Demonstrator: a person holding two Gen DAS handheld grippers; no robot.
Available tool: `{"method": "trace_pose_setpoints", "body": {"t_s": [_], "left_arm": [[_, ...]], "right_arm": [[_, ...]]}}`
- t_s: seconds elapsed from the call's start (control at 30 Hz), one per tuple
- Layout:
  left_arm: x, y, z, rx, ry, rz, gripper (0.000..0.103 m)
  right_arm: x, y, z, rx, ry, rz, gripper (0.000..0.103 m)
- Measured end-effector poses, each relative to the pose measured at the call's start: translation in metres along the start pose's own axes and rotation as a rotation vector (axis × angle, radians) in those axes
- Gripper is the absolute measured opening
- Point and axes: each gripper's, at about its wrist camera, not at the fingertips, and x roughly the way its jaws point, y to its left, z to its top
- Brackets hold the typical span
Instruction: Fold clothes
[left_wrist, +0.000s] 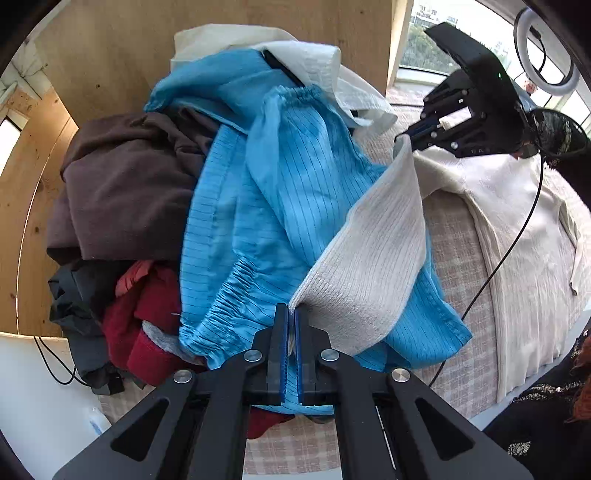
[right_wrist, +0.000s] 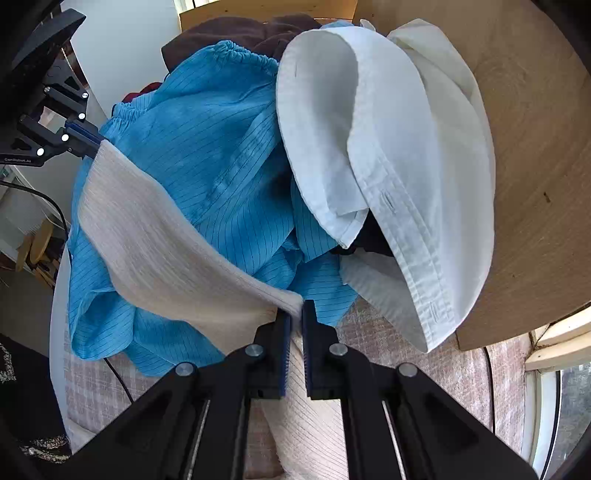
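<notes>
Left gripper (left_wrist: 291, 325): pressed together on 1 corner of the cream sweater (left_wrist: 373, 254).
Right gripper (right_wrist: 295, 317): pinching the other corner.
Sweater: stretched between both above the clothes pile (left_wrist: 258, 192), probably to make a straight fold edge.

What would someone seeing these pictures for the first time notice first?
A cream ribbed knit garment is stretched between the left gripper and the right gripper, each pinching one corner of its edge. Behind it lies a bright blue striped garment, heaped on the pile between a brown garment and a white shirt.
</notes>
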Motion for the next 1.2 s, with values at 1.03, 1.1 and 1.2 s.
{"method": "trace_pose_setpoints", "body": {"t_s": [1.03,1.1,1.2], "left_arm": [[-0.002,-0.02,0.0,0.029,0.063,-0.104,0.003],[-0.005,-0.017,0.002,0.021,0.058,-0.101,0.003],[-0.006,-0.015,0.002,0.012,0.059,-0.099,0.003]], "right_arm": [[-0.056,-0.071,-0.097,0.29,0.161,-0.202,0.034],[-0.046,-0.059,-0.094,0.171,0.203,-0.223,0.048],[-0.028,-0.05,-0.089,0.036,0.266,-0.291,0.048]]}}
